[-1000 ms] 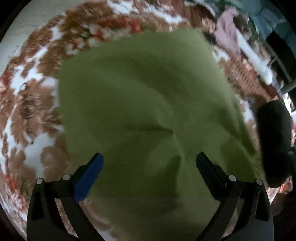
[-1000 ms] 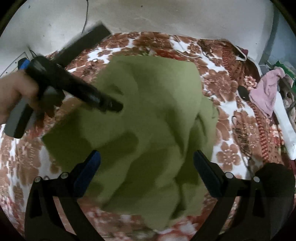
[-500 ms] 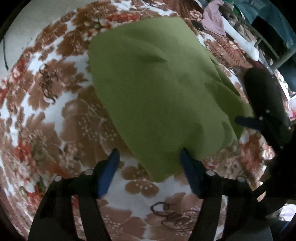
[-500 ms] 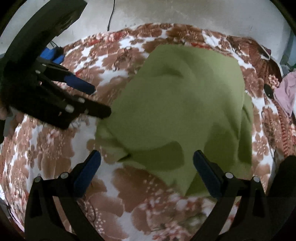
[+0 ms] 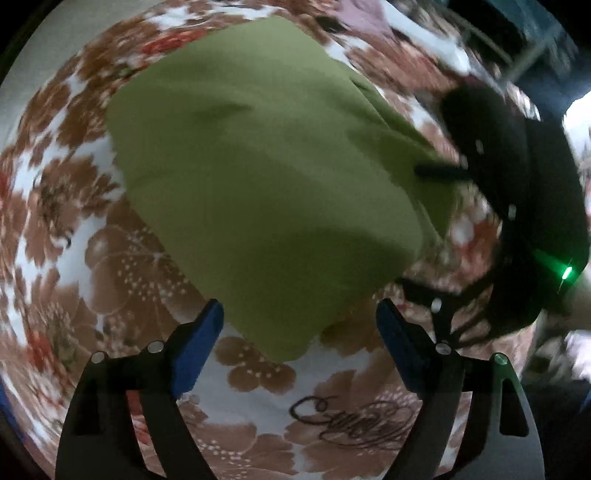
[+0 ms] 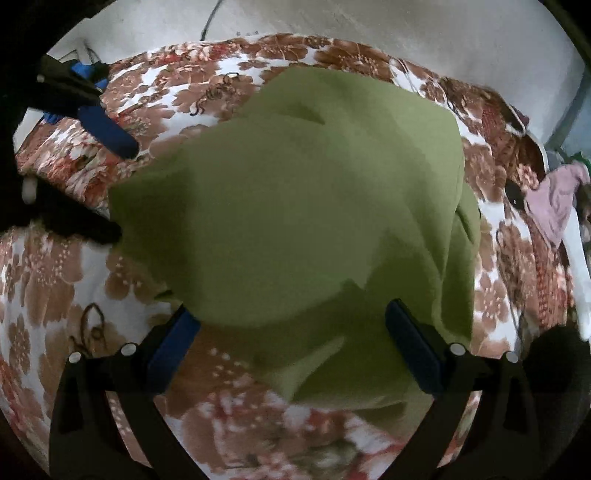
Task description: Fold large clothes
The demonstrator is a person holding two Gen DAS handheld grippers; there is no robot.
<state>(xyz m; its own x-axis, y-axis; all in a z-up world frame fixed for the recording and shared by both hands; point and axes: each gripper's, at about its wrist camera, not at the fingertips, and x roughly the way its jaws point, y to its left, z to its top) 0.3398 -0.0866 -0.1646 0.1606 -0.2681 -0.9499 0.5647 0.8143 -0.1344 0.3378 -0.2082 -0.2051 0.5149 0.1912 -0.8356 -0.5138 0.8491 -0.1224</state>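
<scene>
A large olive-green garment (image 5: 266, 177) lies in a loosely folded heap on a brown floral bedspread (image 5: 110, 266). It also shows in the right wrist view (image 6: 314, 206). My left gripper (image 5: 299, 325) is open and empty, its blue pads straddling the garment's near corner just above the bedspread. My right gripper (image 6: 291, 328) is open and empty over the garment's near edge. The right gripper shows dark at the right of the left wrist view (image 5: 517, 206). The left gripper shows at the upper left of the right wrist view (image 6: 96, 122).
A white wall (image 6: 369, 29) runs behind the bed. A pink garment (image 6: 554, 199) and other cloth lie at the bed's far right side. A dark cable (image 6: 212, 18) hangs on the wall.
Both grippers have pulled back from the garment toward its near edge. The garment has dropped onto the bedspread in a more compact heap. Both views are motion-blurred now.
</scene>
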